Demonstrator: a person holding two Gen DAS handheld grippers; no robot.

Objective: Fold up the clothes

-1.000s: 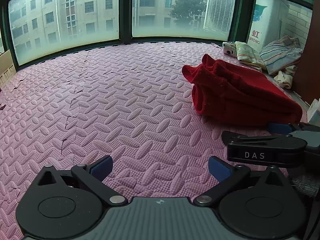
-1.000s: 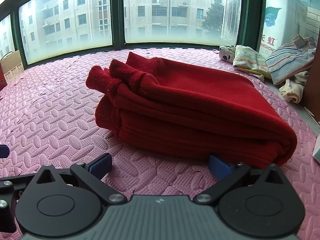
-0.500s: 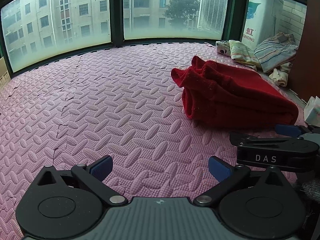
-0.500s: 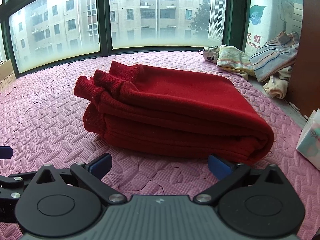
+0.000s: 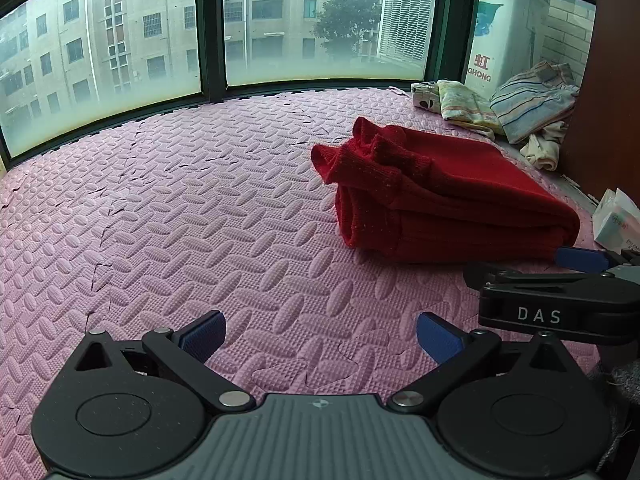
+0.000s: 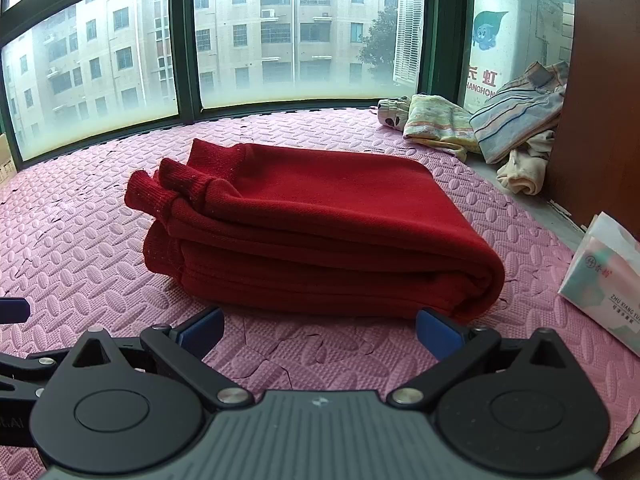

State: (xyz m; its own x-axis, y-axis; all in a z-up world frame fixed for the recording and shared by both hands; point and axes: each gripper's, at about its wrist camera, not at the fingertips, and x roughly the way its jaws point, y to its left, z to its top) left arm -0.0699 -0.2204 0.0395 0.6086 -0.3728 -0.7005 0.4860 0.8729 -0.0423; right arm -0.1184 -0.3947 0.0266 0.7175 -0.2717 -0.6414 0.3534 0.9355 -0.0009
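Red sweater [image 6: 320,232] folded into a thick stack, sitting on the pink foam mat [image 5: 180,220], ribbed cuffs [image 6: 168,188] bunched up at its left end and the fold edge rounded off on the right. Nothing touching it.

Right gripper [image 6: 318,330] parked just in front of the sweater's near edge, blue pads [image 6: 202,330] spread wide, empty, only bare mat between them. Right-hand pad sitting very close to the sweater's lower right corner, can't tell if it brushes the fabric or not.

Left gripper [image 5: 320,336] off to the left of the sweater, over open mat, fingers also spread wide with nothing held. Sweater [image 5: 448,204] well ahead and to the right from that view. Right gripper's black body with "DAS" on it poking in at the right edge of the left wrist view, one blue fingertip [image 5: 582,259] reaching toward the sweater's bottom corner.

Other stuff around: pack of tissues [image 6: 604,284] on the mat to the right of the sweater, near a brown wall panel [image 6: 600,100]. Pile of other clothes [image 6: 480,128] in the far right corner: something striped, something yellowish, something cream, all loose and unfolded. Big green-framed windows [image 6: 184,40] along the back, apartment blocks [image 6: 280,20] outside.
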